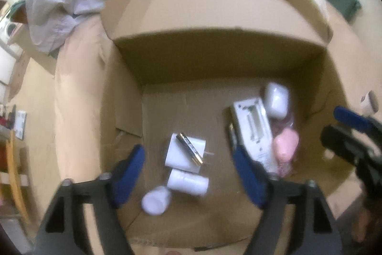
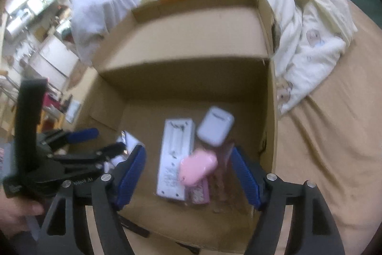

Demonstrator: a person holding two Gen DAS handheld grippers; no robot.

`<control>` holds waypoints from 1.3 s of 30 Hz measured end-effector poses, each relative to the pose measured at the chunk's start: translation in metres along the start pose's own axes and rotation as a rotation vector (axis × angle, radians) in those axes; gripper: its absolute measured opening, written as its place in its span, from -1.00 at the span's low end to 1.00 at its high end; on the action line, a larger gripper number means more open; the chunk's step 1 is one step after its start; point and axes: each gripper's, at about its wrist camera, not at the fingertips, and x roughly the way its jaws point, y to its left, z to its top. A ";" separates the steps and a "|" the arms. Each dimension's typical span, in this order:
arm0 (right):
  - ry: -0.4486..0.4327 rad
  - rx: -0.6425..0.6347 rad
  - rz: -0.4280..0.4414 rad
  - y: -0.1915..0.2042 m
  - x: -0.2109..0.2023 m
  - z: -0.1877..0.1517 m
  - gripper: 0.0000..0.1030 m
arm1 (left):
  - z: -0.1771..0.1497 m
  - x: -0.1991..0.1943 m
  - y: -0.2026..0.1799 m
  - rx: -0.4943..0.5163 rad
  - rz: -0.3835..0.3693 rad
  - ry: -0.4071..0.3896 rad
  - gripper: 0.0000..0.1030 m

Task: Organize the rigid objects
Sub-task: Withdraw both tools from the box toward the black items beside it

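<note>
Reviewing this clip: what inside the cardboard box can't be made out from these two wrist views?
- Left wrist view: the pink case is partly hidden by the white flat box; blur hides what lies beneath it.
- Right wrist view: the white charger is mostly hidden by the left gripper.
- Both views: print on the white flat box is too blurred to read.

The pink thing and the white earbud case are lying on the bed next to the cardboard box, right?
Not quite. The pink thing and the white earbud case are lying inside the cardboard box, on its floor, not on the bed beside it. The right wrist view shows this.
</note>
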 end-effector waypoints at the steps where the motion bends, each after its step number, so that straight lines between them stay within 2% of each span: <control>1: -0.011 0.002 0.006 0.000 -0.002 0.001 0.64 | 0.001 -0.004 0.002 -0.013 -0.011 -0.009 0.81; 2: -0.026 0.007 0.012 0.000 -0.005 0.001 0.86 | 0.002 -0.007 0.003 -0.021 -0.020 -0.016 0.94; 3: -0.037 0.012 0.011 -0.001 -0.007 0.002 1.00 | 0.003 -0.009 0.003 -0.026 -0.029 -0.021 0.98; 9: -0.103 0.043 0.008 -0.006 -0.018 0.005 1.00 | 0.005 -0.020 0.011 -0.050 -0.029 -0.057 0.99; 21: -0.152 0.081 -0.023 -0.011 -0.030 0.001 1.00 | 0.000 -0.048 0.026 -0.078 -0.038 -0.103 0.99; 27: -0.181 0.086 -0.026 -0.011 -0.047 -0.009 1.00 | -0.021 -0.061 0.039 -0.120 -0.030 -0.085 0.99; 33: -0.190 0.092 -0.026 -0.008 -0.060 -0.021 1.00 | -0.047 -0.064 0.051 -0.159 -0.069 -0.042 0.99; 39: -0.161 0.118 -0.002 -0.005 -0.064 -0.041 1.00 | -0.070 -0.059 0.059 -0.194 -0.080 -0.002 0.99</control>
